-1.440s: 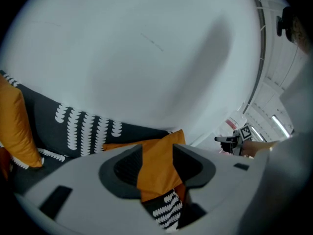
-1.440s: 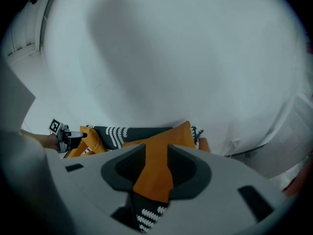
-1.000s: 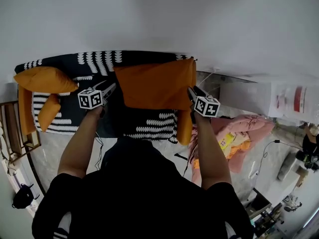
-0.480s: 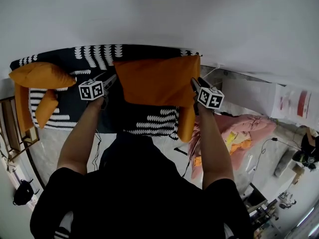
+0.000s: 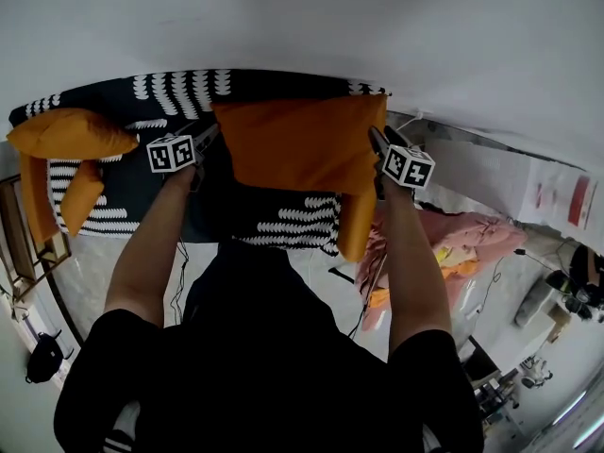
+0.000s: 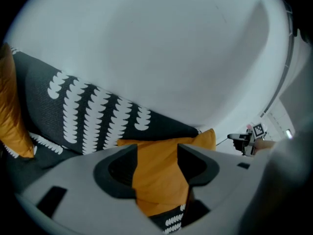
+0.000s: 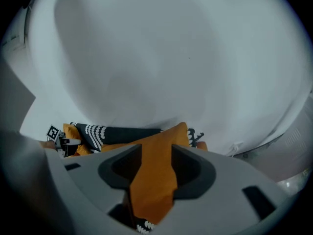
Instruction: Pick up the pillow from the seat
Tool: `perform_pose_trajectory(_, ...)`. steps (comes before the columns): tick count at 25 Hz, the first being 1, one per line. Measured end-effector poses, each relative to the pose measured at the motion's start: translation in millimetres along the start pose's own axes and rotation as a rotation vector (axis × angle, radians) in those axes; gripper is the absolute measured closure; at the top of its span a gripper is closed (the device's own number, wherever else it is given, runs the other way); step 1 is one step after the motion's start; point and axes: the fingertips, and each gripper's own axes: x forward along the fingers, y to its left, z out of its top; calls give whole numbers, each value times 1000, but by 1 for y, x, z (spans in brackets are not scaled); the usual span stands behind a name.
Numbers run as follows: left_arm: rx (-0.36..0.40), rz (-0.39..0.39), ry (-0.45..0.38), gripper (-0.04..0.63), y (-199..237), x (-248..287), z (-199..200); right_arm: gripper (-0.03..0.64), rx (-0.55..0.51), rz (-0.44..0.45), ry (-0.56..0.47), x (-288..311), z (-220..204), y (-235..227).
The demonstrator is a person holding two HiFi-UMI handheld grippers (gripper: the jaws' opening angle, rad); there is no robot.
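Note:
A large orange pillow point(image 5: 297, 144) hangs in front of the sofa's back, stretched between my two grippers. My left gripper point(image 5: 209, 140) has the pillow's left edge, my right gripper point(image 5: 376, 140) its right edge. In the left gripper view the orange pillow point(image 6: 159, 180) fills the gap of the left gripper point(image 6: 156, 153) from pad to pad. The right gripper view shows the same: pillow fabric point(image 7: 154, 180) spans the gap of the right gripper point(image 7: 156, 153). Both pairs of jaws have just been opening, with the pillow still between them.
The sofa point(image 5: 179, 88) has a black cover with white scallop rows and stands against a white wall. Two more orange cushions point(image 5: 66, 135) lie at its left end and one point(image 5: 357, 225) at its right arm. Pink clothes point(image 5: 472, 243) lie on the floor to the right.
Both grippers and the pillow have moved away from me toward the sofa's back. The pillow now covers more of the backrest.

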Motion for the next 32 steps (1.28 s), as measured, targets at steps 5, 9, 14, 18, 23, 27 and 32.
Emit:
perform_pose_trajectory(5,-7,15,25,324,18,18,-5,405,-1,-18,-4,17,6,-12)
perform_pose_trajectory(9,-38,25,39,314,31,31,-11,392,29,-36,-13,26,8,-19)
perform_pose_trajectory(14,-75,54,61,304,52,44,-22,365,41,-47,-18,40,10,-22)
perform_pose_trajectory(18,-91,63,80,296,62,58,-30,338,61,-70,-47,46,20,-32)
perform_pose_trajectory(23,-125,70,76,272,74,74,-34,308,87,-66,-39,58,20,-38)
perform_pose_trajectory(27,-147,63,68,256,81,85,-34,295,115,-59,-28,69,15,-43)
perform_pose_trajectory(32,-191,16,10,230,78,98,-29,272,171,-56,-66,79,15,-53)
